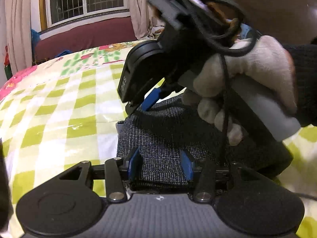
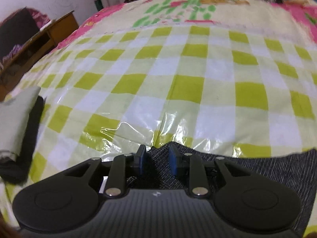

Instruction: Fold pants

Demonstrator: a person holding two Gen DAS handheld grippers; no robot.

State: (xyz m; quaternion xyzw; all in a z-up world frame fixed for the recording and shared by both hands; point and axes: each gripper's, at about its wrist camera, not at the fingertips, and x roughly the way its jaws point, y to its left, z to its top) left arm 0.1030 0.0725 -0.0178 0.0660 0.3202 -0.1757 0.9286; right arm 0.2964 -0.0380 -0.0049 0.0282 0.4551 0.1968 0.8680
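The pants [image 1: 164,136], a dark grey woven bundle, are seen lying on the green-checked bedspread [image 1: 59,103], already doubled into a thick stack; a late fold appears to be in hand. In the left wrist view, the left gripper [image 1: 160,165] is held partly open, its blue pads astride the near edge of the stack at 6 o'clock, with cloth between them but no clear pinch. The right gripper [image 1: 150,99], carried by a gloved hand [image 1: 247,83] at 2 o'clock, is pointed down onto the far edge. In its own view, a raised ridge of fabric is seen between its narrowly parted pads [image 2: 172,159]; whether the ridge is squeezed cannot be told. The next move is judged to need both edges gripped firmly and carried over evenly. Waistband and legs cannot be distinguished, and blur obscures the right tool's tips.
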